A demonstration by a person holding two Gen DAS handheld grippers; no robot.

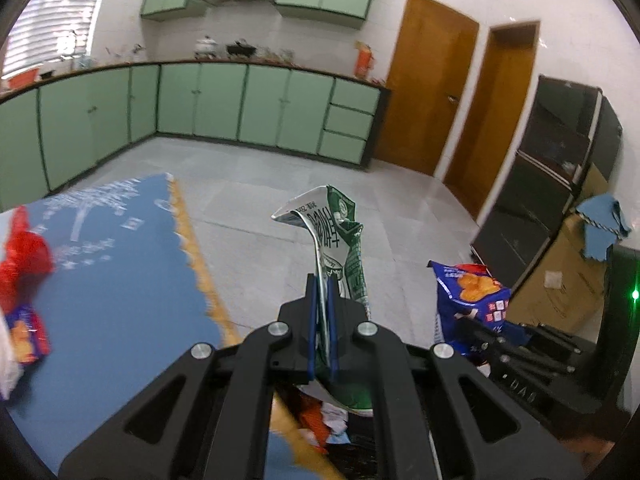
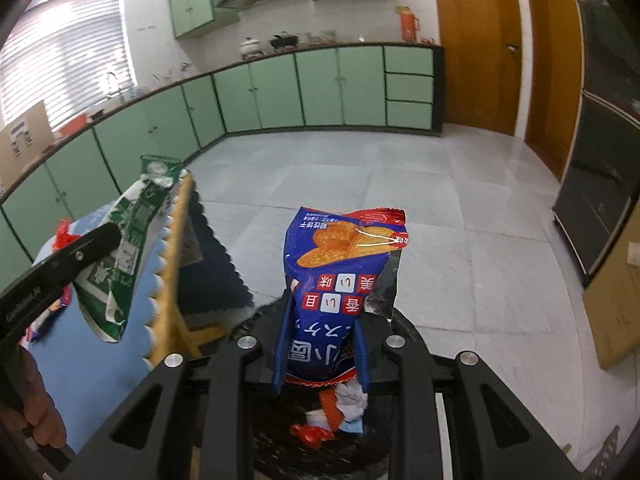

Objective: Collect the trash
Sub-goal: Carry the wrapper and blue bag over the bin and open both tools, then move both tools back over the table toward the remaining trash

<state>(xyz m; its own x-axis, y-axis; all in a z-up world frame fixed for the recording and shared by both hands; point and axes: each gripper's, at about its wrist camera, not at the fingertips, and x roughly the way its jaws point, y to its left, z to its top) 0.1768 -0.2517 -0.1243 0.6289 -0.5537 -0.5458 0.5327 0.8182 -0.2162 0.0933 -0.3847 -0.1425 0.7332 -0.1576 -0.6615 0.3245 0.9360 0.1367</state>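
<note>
Green cabinets (image 2: 280,92) line the far wall ahead; wooden doors (image 1: 424,96) stand ahead-right, a black cabinet (image 1: 560,168) farther right.

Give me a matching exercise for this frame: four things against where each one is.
Things:
1. flattened green-and-white carton
2. blue snack bag with orange crackers printed on it
3. crumpled red plastic wrapper
4. white crumpled paper scrap

Places:
A. on the blue tablecloth
B. in the left gripper
C. in the black bin
D. in the right gripper

Pairs: 1-B, 2-D, 3-A, 4-C
</note>
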